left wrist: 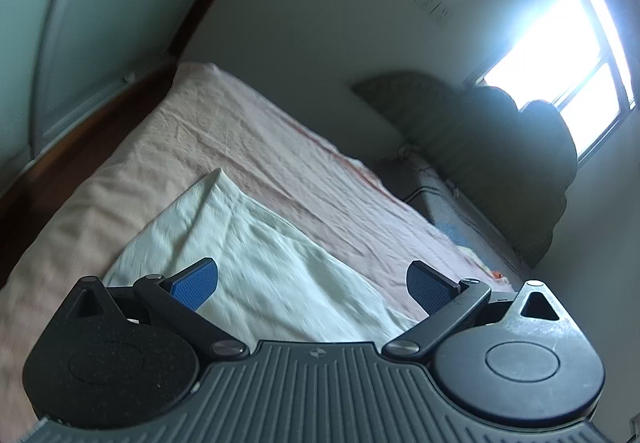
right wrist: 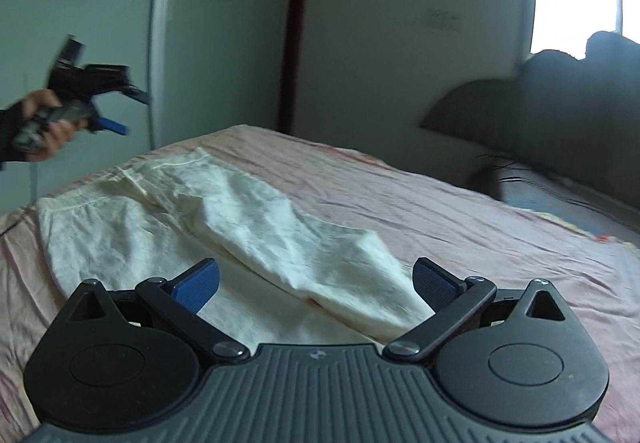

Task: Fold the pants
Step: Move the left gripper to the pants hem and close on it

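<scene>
Cream pants lie rumpled on the bed. Above the pants, both the left gripper and the right gripper have jaws apart, holding nothing. Grabbing only one layer of the pants could skew the fold.

Pink-sheeted bed beneath a bright window

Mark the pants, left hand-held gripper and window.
pants (right wrist: 248,211), right wrist view, mid-leg cloth.
left hand-held gripper (left wrist: 312,283), left wrist view, midway between fingertips.
window (left wrist: 560,43), left wrist view, bright pane.
</scene>
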Tool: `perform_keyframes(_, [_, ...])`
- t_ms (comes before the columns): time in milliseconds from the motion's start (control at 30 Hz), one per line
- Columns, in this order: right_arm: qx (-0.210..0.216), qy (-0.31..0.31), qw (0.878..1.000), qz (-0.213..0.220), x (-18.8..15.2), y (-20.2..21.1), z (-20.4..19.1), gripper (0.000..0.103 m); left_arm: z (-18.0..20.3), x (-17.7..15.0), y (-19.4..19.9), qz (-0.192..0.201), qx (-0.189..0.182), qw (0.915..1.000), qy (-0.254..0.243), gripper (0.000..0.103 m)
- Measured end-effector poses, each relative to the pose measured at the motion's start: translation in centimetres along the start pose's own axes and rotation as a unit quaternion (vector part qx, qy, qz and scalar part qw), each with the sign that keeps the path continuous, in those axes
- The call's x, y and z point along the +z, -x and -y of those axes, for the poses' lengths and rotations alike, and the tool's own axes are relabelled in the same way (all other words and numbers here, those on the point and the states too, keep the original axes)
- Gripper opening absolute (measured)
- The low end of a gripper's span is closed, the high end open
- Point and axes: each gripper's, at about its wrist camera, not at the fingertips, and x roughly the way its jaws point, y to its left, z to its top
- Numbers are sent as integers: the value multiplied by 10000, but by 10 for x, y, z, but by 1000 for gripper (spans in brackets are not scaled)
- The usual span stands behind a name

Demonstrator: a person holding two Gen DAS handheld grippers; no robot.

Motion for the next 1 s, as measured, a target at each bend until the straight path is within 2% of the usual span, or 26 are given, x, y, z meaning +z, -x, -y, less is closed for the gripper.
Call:
perform_keyframes(133, [457,-155,9987,-151,8,-34,7,103,-22,23,-53,-222,393,9987,-244,100])
perform_keyframes(433, [688,-402,9942,-718,3,-103,25,103,-69,52,-131,-883,798,9909,-630,101])
perform_keyframes(533, [761,-512,9926,-800,4,-118,29,103,-72,53,-140,-1001,639,9911,-606,101])
perform_keyframes(633, [793,-529,9922,-800,4,-127,30,103,-70,56,-141,-1101,226,9924,-504,100])
perform_keyframes(700, [761,-475,9926,-819,4,-132,29,103,-68,57,-142,-1149,123,9916,-576,98])
perform_keyframes(800, [797,-463,9923,-833,4,-138,29,103,-63,55,-152,-1282,616,9861,-863,78])
perform_keyframes(867, [821,-461,9921,-831,3,-140,28,103,-56,55,-155,-1328,740,9829,-1040,77])
perform_keyframes(900, [826,-465,9921,-823,3,-142,28,103,-53,54,-157,-1362,842,9801,-1177,71])
perform_keyframes(967, [852,-477,9917,-836,2,-145,28,103,-45,53,-161,-1385,1124,9722,-1515,51])
perform_keyframes(1000, [870,-470,9915,-842,2,-146,28,103,-41,51,-162,-1386,1242,9682,-1673,28])
